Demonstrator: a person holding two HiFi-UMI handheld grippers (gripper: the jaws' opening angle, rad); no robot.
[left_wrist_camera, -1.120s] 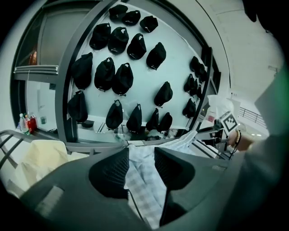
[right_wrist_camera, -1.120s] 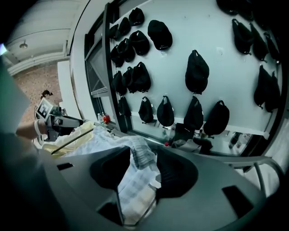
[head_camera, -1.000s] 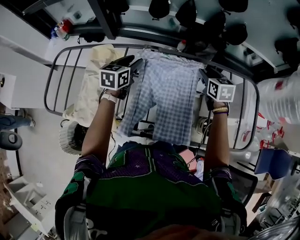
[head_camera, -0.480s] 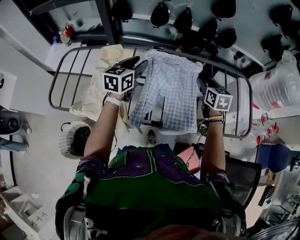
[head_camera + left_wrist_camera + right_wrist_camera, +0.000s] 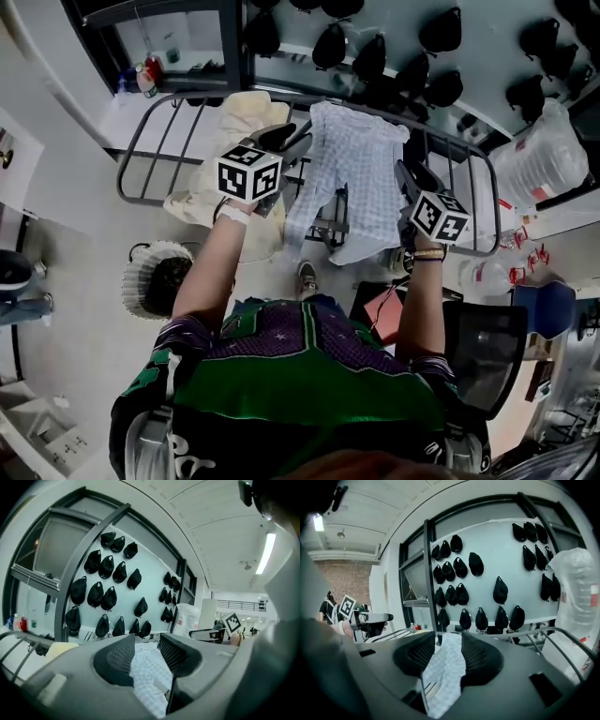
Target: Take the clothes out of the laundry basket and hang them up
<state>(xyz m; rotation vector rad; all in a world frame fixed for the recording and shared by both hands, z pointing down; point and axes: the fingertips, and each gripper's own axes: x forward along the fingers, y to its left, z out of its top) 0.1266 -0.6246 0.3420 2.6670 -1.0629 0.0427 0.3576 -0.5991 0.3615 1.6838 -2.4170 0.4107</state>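
Black caps hang in rows on the pale wall behind a metal rack. Both grippers are raised over the rack with a checked shirt stretched between them. The left gripper is clamped on the shirt's left edge, the fabric pinched between its pads. The right gripper grips the right edge the same way. The shirt's top lies at the rack's far rail and its lower part hangs free. A cream cloth is draped over the rack just left of the shirt. The basket stands on the floor below, at the person's left.
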